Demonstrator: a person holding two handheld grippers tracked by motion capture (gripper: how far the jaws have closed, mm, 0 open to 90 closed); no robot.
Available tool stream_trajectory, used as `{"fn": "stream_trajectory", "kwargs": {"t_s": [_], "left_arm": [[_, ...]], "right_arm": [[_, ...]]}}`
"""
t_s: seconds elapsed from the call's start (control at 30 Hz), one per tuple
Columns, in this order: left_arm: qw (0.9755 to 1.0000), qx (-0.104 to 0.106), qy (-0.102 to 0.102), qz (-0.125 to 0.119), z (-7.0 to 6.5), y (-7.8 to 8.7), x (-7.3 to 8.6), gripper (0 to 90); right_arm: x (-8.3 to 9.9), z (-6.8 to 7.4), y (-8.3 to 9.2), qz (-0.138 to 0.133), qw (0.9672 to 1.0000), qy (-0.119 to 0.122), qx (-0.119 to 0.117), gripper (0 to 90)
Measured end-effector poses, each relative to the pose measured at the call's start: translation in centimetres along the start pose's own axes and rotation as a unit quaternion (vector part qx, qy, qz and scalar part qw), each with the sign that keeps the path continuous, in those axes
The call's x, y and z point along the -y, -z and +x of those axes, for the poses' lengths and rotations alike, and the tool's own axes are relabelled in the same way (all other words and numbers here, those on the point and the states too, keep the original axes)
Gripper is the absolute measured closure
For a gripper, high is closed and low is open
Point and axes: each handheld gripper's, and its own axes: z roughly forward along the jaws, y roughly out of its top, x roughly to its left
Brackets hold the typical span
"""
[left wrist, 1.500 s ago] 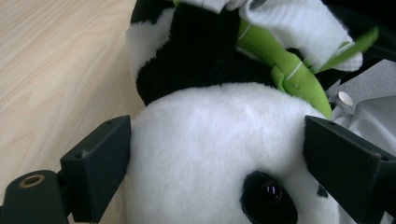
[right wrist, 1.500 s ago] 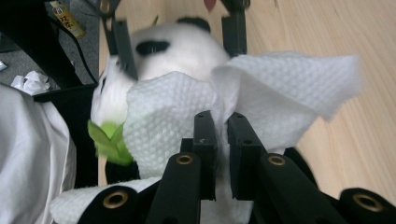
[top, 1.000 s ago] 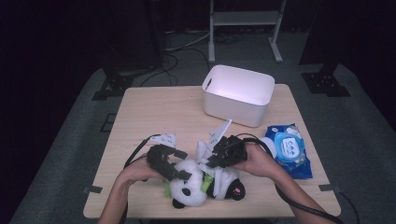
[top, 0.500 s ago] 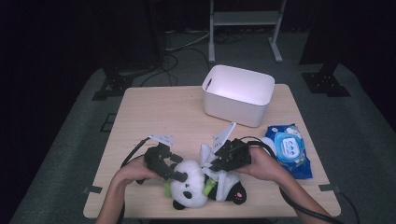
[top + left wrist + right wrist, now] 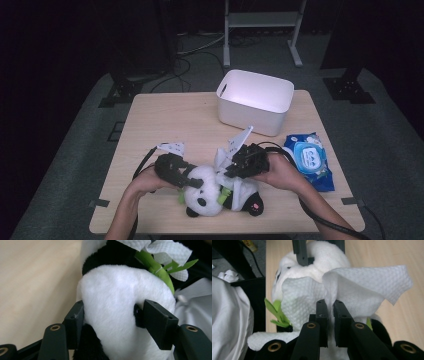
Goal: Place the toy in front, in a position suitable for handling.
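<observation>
My left gripper (image 5: 187, 179) has just been closing, and its jaws now clamp the white head of the toy panda (image 5: 206, 192) from both sides; in the left gripper view the plush (image 5: 117, 312) bulges between the two pads, which press into it. The panda lies near the front edge of the table (image 5: 165, 120), between my two hands. Its lower body is cut off at the bottom of the left gripper view, and one dark patch beside the right pad is too squeezed for me to say what part of the face it is.

My right gripper (image 5: 231, 172) is clenched on a white paper wipe (image 5: 352, 287); the jaws stand almost together with the sheet pinched between them, and the wipe drapes over the panda's body, hiding much of it. A green leafy sprig (image 5: 277, 312) pokes out at the wipe's edge, its stem buried under the paper. From the high view, my right hand (image 5: 280, 172) covers the gripper's back, so how far the wipe reaches beneath it I cannot tell.

Behind the panda stands a white tub (image 5: 256, 101), its inside washed out by light. A blue pack of wipes (image 5: 310, 160) lies just beside my right wrist, its printing too small to read.
</observation>
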Motion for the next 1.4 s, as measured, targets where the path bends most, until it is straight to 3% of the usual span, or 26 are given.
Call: {"fn": "stream_trajectory", "kwargs": {"t_s": [0.07, 0.17, 0.27, 0.37, 0.5, 0.57, 0.67, 0.73, 0.8, 0.9, 1.0, 1.23, 1.4], "left_arm": [[0.999, -0.031, -0.031, -0.008, -0.6, 0.0, -0.5, 37.6], [0.9944, -0.07, -0.08, -0.004, -1.5, -0.1, -1.2, 37.6], [0.9882, -0.08, -0.13, 0.0, -2.1, -0.2, -1.4, 37.5], [0.9871, -0.082, -0.137, 0.001, -2.4, -0.3, -1.6, 37.2], [0.9881, -0.076, -0.134, 0.001, -2.3, -0.3, -1.4, 36.1], [0.9901, -0.067, -0.124, -0.003, -2.3, -0.3, -1.4, 33.9], [0.9942, -0.052, -0.093, -0.014, -2.2, -0.1, -1.5, 28.2], [0.9956, -0.049, -0.076, -0.025, -1.9, 0.5, -1.5, 30.6], [0.9967, -0.049, -0.06, -0.024, -1.8, 0.8, -1.3, 27.8], [0.9988, -0.033, -0.034, -0.008, -1.5, 0.4, -1.0, 19.6], [0.9995, -0.021, -0.024, 0.001, -1.2, -0.1, -0.8, 13.0], [1.0, -0.003, 0.001, 0.01, -0.4, -0.9, -0.1, 9.1], [0.9999, 0.007, -0.003, 0.015, -0.4, -1.2, 0.3, 6.3]], "right_arm": [[0.0, -0.2, 0.5, -0.01, 0.9999, -0.004, 0.007, 82.9], [-0.1, -0.7, 1.3, -0.025, 0.9995, -0.011, 0.017, 82.9], [-0.2, -1.1, 2.2, -0.043, 0.9983, -0.022, 0.031, 82.9], [-0.2, -1.8, 2.8, -0.046, 0.9976, -0.027, 0.043, 82.9], [0.2, -2.2, 1.8, -0.019, 0.9986, -0.035, 0.036, 82.9], [0.5, -2.2, 1.6, -0.019, 0.9987, -0.042, 0.021, 83.0], [0.7, -2.1, 1.6, -0.016, 0.9989, -0.042, 0.012, 82.9], [0.7, -1.9, 1.6, -0.006, 0.9993, -0.037, 0.008, 82.9], [0.8, -1.8, 1.7, -0.003, 0.9995, -0.032, 0.006, 82.9], [0.8, -1.7, 1.6, -0.005, 0.9994, -0.033, 0.008, 82.9], [0.9, -1.8, 1.6, -0.007, 0.9994, -0.033, 0.005, 82.9], [0.8, -1.5, 1.4, -0.007, 0.9996, -0.027, -0.002, 82.9], [0.8, -1.2, 1.5, -0.004, 0.9997, -0.025, -0.007, 83.0]]}}
